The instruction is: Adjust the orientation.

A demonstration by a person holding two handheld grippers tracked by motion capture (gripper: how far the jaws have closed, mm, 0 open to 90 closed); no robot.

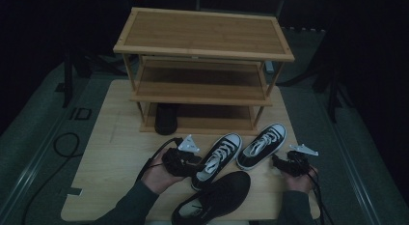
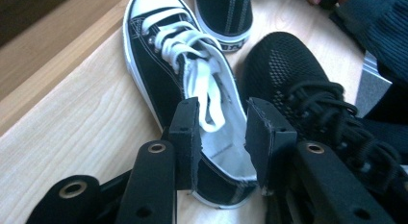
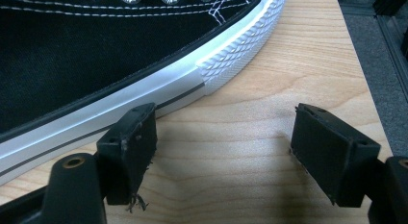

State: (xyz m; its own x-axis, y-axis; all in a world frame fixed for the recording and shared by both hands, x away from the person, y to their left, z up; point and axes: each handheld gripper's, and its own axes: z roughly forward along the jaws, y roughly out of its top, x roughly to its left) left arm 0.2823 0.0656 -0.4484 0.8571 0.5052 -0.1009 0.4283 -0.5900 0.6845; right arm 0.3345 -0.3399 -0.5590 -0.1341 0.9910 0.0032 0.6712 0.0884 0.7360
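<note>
You're working on a pale wooden table [image 1: 111, 152] with visible grain, set in a dim room whose surroundings fade into black; grey flooring [image 1: 43, 119] runs along both sides, and a dark cable [image 1: 62, 147] loops on the floor to your left. At the far half of the table stands a three-tier bamboo shoe rack [image 1: 202, 36] with a dark shoe [image 1: 167, 118] tucked on its lowest shelf.

In front of the rack lie two black-and-white canvas sneakers side by side: the left sneaker [image 1: 218, 157] and the right sneaker [image 1: 262, 145]. A black mesh trainer [image 1: 214, 198] lies at the near edge, touching the left sneaker's heel.

Your left gripper [image 1: 185, 160] hovers over that sneaker's heel with its jaws spread apart, holding nothing. Your right gripper [image 1: 289, 163] sits low at the table just beside the right sneaker's white sole, jaws wide and empty
</note>
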